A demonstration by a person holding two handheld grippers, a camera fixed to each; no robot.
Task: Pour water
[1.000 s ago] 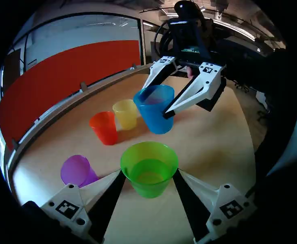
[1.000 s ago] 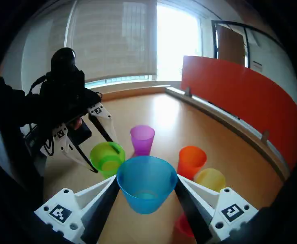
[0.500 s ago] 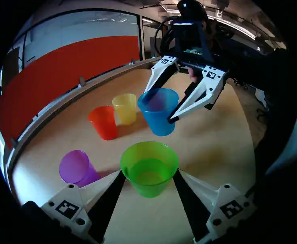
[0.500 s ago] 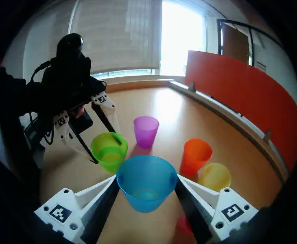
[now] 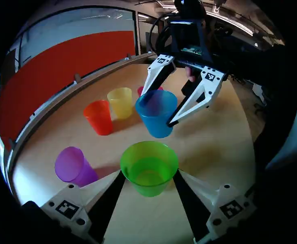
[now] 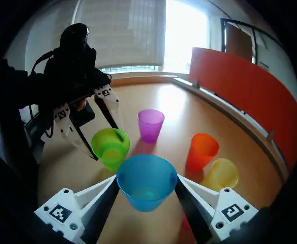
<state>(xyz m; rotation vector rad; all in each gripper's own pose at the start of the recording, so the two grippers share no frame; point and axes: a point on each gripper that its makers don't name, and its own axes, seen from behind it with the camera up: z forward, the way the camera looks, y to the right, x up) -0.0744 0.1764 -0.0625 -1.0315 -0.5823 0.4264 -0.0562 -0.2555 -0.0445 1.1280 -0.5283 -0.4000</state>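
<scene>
Your left tongs [image 5: 149,174] are clamped on the green cup [image 5: 149,162] and your right tongs [image 6: 147,179] on the blue cup [image 6: 146,187], both over the table [image 5: 217,134] but apart, so tipping before the rims line up risks a spill.

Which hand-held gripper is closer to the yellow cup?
Right. The right hand-held gripper, holding the blue cup, has the yellow cup close beside its finger. The left hand-held gripper, holding the green cup, is clearly farther from it.

Opposed close cams; shared green cup [image 5: 149,168], blue cup [image 5: 156,114]
</scene>
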